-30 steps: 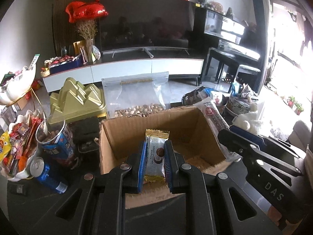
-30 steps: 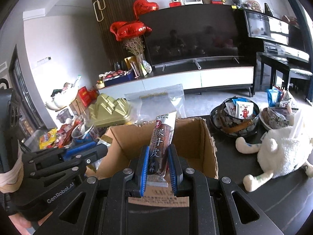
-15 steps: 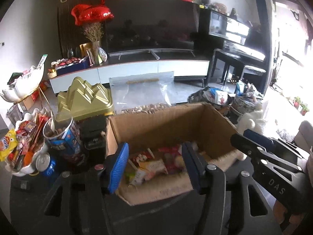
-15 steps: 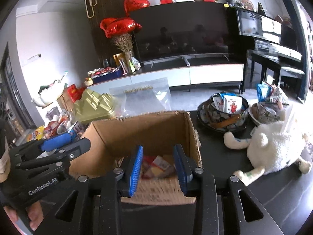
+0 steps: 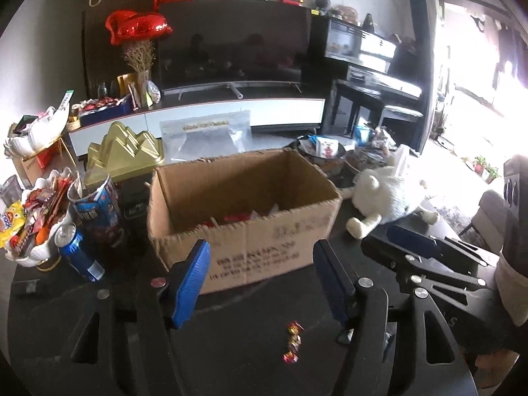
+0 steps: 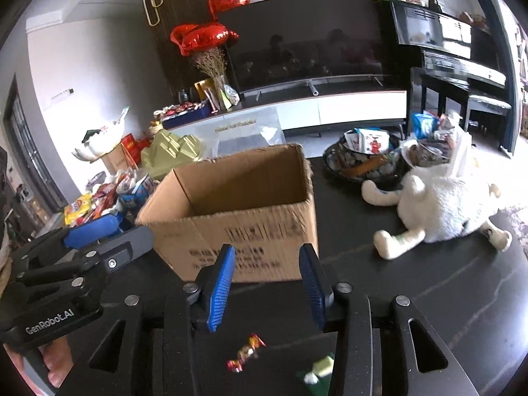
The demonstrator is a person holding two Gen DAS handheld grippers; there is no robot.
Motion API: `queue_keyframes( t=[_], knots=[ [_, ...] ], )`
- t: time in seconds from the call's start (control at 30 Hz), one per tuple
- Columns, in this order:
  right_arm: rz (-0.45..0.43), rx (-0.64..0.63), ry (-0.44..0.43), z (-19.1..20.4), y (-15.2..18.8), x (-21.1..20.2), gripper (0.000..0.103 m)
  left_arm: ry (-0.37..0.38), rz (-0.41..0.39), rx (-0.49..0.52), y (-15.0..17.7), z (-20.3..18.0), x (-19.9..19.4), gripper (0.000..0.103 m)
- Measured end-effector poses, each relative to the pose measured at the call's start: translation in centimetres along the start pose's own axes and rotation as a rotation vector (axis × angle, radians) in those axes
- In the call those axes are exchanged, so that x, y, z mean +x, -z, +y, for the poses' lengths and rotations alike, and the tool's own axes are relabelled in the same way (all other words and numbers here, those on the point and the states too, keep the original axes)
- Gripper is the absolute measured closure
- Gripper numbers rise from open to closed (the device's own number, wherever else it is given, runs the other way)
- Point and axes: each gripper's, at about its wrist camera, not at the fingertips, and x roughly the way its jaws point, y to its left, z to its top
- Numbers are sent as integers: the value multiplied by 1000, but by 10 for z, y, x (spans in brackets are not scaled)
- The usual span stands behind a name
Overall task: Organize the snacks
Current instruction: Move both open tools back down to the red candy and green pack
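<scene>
An open cardboard box [image 5: 244,217] stands on the dark table, with red and white snack packs just showing inside; it also shows in the right wrist view [image 6: 237,211]. My left gripper [image 5: 264,280] is open and empty, in front of the box. My right gripper [image 6: 267,280] is open and empty, also in front of the box. A small red and gold wrapped candy [image 5: 292,341] lies on the table under the left gripper; it shows in the right wrist view [image 6: 246,351] beside a green and white packet [image 6: 318,369].
A white bowl of snacks [image 5: 29,221], a blue can [image 5: 77,252] and a snack cup [image 5: 95,204] stand left of the box. A gold mountain-shaped box [image 5: 128,155] and a clear zip bag [image 5: 208,135] are behind it. A white plush toy [image 6: 439,204] and snack bowls [image 6: 363,161] lie right.
Both grippers opened and dropped their snack packs into the box, then pulled back toward me, so the box's front face and the loose candy on the table now show.
</scene>
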Motion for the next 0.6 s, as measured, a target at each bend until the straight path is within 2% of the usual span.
queue_keyframes(
  t=[0.3,0.6],
  knots=[
    [9,18,13,-13,25,-26,61,27,24,9,25,-19,-11,39],
    [40,42,22,-23,53,-23,62,37,71,16,53,-28,-2,39]
  ],
)
